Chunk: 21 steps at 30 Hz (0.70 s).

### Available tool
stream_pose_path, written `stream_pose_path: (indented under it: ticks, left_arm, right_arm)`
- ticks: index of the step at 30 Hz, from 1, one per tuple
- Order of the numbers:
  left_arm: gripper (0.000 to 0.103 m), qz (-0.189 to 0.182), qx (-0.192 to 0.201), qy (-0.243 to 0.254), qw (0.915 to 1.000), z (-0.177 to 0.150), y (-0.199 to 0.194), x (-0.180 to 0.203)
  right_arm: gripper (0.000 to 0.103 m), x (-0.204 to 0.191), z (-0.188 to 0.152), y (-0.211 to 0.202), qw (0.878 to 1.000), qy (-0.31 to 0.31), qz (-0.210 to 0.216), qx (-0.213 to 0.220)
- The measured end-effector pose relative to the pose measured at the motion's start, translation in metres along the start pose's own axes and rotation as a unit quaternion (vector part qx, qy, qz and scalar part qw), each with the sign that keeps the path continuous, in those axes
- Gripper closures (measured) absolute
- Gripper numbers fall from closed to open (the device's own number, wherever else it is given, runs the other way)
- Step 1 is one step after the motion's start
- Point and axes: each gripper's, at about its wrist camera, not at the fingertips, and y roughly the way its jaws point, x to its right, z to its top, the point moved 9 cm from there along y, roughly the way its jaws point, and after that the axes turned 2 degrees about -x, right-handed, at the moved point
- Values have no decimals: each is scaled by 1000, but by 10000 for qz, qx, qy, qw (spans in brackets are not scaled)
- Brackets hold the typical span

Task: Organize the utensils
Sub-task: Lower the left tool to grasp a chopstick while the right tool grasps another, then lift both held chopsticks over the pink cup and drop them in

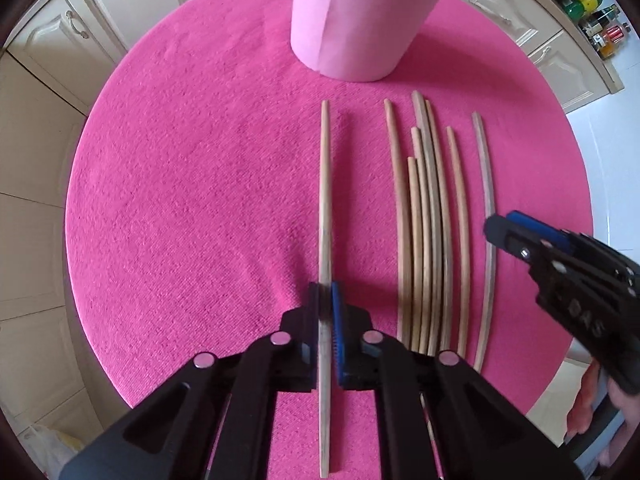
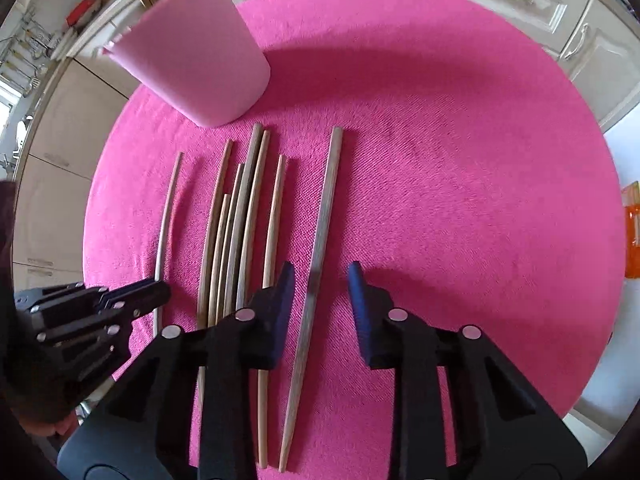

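Note:
A light wooden chopstick (image 1: 325, 180) lies lengthwise on the round pink cloth (image 1: 200, 180), and my left gripper (image 1: 325, 296) is shut on its near part. In the right wrist view the left gripper (image 2: 158, 292) shows at the left, on the leftmost stick (image 2: 166, 216). My right gripper (image 2: 320, 276) stands open astride a greyish chopstick (image 2: 330, 184); neither pad touches it. The left wrist view shows that gripper (image 1: 500, 224) over the same grey stick (image 1: 486, 168). Several more chopsticks (image 1: 424, 220) lie side by side between the two. A pink cup (image 1: 352, 20) stands beyond them.
Cream cabinet doors (image 1: 120, 4) ring the table. Bottles (image 1: 592, 12) stand on a counter at the far right. An orange object (image 2: 632, 232) sits off the cloth's right edge. A dish rack (image 2: 24, 60) is at the far left.

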Motion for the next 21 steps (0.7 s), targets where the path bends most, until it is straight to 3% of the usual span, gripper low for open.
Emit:
stream_pose_path:
  ticks: [9,16,21]
  left_arm:
    - [97,-248,343,-67,9991,-13,-28,-26]
    - [97,-375,801,-93,9960,-14,-60,-38]
    - [97,-547,1300,-166,9899,-19,-89,-53]
  right_arm:
    - [94,-3,10,5,9985,-285,-447,-134]
    - [97,5,11,-8,10000,-12,-18,-22]
    - [97,1,9,-38,9980,95,495,372]
